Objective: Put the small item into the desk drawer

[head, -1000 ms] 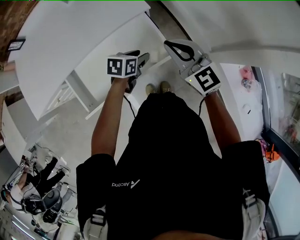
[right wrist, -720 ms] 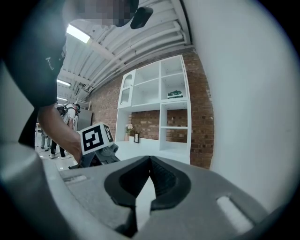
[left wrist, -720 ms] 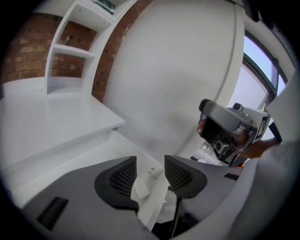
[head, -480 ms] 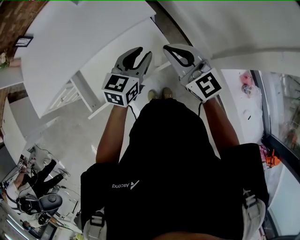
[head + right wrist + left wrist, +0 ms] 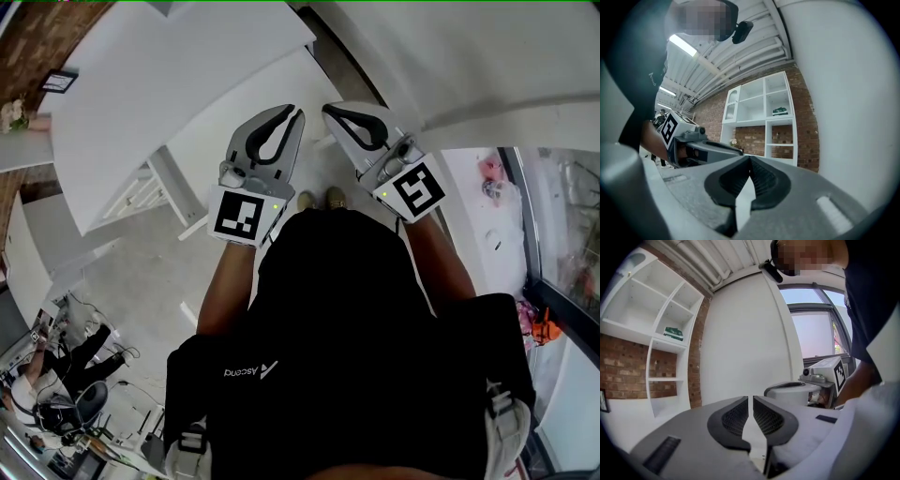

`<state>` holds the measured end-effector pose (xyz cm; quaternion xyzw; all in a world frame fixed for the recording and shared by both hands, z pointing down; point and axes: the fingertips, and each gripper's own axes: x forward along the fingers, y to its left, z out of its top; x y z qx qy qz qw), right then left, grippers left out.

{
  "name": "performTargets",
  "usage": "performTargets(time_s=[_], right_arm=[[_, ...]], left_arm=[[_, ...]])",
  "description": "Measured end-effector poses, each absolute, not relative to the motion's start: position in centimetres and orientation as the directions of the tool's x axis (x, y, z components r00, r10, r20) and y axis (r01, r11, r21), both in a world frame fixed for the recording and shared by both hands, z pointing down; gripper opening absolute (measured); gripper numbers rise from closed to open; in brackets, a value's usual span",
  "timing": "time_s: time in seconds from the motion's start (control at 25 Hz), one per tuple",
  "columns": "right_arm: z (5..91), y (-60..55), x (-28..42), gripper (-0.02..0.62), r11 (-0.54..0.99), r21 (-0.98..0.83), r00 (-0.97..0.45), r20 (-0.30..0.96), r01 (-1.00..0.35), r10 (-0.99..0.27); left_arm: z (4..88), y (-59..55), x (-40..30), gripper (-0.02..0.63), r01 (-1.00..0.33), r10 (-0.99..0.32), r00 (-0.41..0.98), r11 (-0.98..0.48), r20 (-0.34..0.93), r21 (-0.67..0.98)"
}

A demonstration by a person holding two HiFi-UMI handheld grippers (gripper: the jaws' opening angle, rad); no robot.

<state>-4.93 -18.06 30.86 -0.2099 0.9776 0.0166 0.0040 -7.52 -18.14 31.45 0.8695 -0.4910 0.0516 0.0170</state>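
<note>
I hold both grippers raised side by side in front of the person's chest, high above the floor. In the head view my left gripper (image 5: 298, 114) points up and away, its jaws closing with only a thin slit left between the pads. The left gripper view (image 5: 751, 398) shows nothing in that slit. My right gripper (image 5: 328, 109) is shut with its tips touching and empty, as the right gripper view (image 5: 750, 158) confirms. Below and to the left is a white desk (image 5: 169, 84). No small item and no drawer shows clearly in any view.
A white shelf unit (image 5: 670, 333) stands against a brick wall, with a small green thing (image 5: 673, 333) on one shelf. The person's shoes (image 5: 319, 199) stand on the pale floor. Another person (image 5: 56, 361) sits among cables at the lower left. Windows (image 5: 562, 234) run along the right.
My left gripper has risen and turned to point forward beside the right one, and its jaws have gone from wide apart to nearly together. The right gripper has barely moved.
</note>
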Motion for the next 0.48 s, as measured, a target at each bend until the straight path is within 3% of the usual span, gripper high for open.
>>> performTargets(time_s=[0.48], right_arm=[[28.3,-17.2,-5.1,0.0,0.918,0.036,-0.917,-0.077,-0.395,-0.392]], left_arm=[[28.7,-16.7,-7.2,-0.002,-0.862,-0.867,0.497,-0.499,0.047,-0.086]])
